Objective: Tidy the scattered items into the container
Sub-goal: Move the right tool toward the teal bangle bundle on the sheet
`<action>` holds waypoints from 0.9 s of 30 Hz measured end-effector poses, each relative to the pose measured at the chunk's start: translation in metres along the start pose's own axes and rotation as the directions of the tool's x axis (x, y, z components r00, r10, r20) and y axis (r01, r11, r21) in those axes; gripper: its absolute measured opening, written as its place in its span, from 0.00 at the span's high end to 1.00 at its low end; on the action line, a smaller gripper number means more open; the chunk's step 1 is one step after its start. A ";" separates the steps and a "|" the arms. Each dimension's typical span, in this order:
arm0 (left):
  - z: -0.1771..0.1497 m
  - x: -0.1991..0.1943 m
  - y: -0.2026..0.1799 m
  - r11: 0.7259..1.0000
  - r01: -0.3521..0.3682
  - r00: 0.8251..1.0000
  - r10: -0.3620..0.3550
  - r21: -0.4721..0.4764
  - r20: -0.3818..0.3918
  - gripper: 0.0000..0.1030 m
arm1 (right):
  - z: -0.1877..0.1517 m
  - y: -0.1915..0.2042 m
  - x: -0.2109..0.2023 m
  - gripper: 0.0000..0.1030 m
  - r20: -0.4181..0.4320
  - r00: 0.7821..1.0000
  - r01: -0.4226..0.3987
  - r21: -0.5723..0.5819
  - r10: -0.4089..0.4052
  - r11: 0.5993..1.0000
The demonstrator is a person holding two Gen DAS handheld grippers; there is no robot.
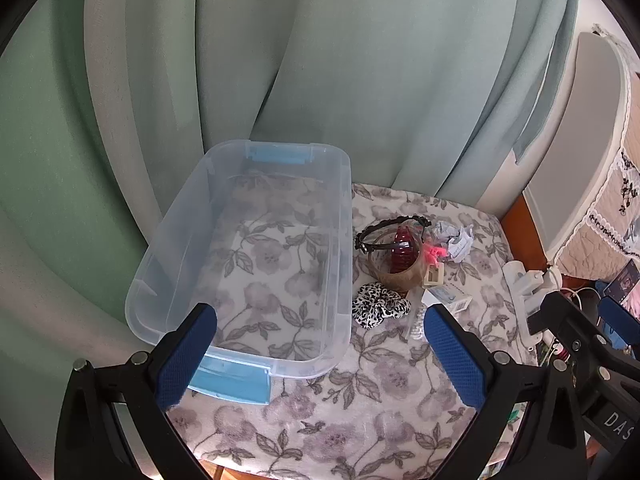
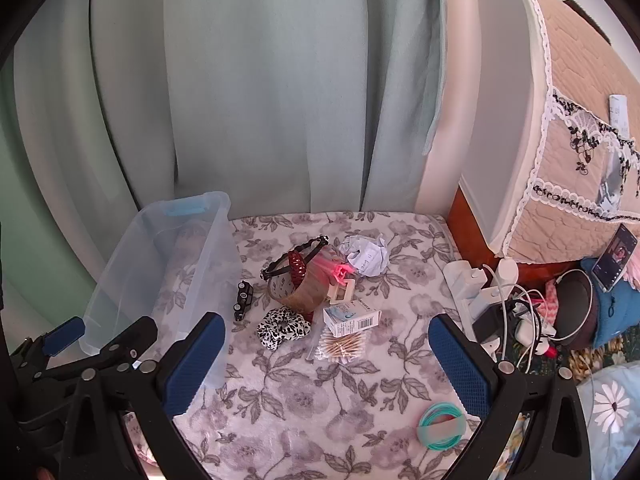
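**tidy_noob:** Both claws are spread wide with nothing in them. The left gripper hangs over the near end of the clear container, which has nothing in it. The right gripper looks down at the pile just ahead of its tips. What do I grab first?

**binwrangler:** I'd start with the leopard scrunchie. It's the closest thing ahead of the right claw, a bit toward its left finger, soft and easy to squash. Come down with one finger on each side and pinch across the ring, not the hole. The cotton swabs bag lies right beside it, so stay off that slippery plastic. The small box sits just behind the bag. The tape roll, with a red hair clip on it and a headband across the top, is further ahead. Leave that stack for later, it looks tippy. The container is off to the right claw's left.
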State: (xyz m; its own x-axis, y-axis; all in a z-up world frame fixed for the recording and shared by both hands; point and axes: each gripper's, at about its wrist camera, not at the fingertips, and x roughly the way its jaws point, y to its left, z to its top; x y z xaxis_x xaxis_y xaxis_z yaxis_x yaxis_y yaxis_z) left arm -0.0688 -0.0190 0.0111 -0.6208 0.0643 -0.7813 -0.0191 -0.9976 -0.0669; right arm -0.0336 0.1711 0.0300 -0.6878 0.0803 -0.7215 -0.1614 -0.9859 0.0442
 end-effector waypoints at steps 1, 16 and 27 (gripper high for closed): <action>0.000 0.000 0.000 1.000 0.002 1.000 -0.002 0.003 0.000 0.00 | 0.000 0.000 0.000 0.00 0.000 1.000 0.001 -0.002 -0.001 1.000; -0.005 0.001 -0.002 1.000 0.010 1.000 -0.010 0.008 -0.001 0.00 | 0.000 0.004 -0.003 0.00 0.006 1.000 0.012 -0.010 -0.012 1.000; -0.036 0.021 -0.083 0.977 0.146 0.989 -0.147 0.154 -0.006 0.00 | -0.040 -0.074 0.000 0.00 -0.012 0.999 0.038 0.119 -0.037 0.992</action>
State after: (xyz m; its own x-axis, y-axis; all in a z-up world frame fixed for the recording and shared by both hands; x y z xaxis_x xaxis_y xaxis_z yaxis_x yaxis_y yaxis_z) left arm -0.0522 0.0665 -0.0223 -0.6064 0.2103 -0.7669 -0.2302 -0.9695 -0.0838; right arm 0.0072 0.2379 -0.0009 -0.6729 0.1152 -0.7307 -0.2711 -0.9575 0.0987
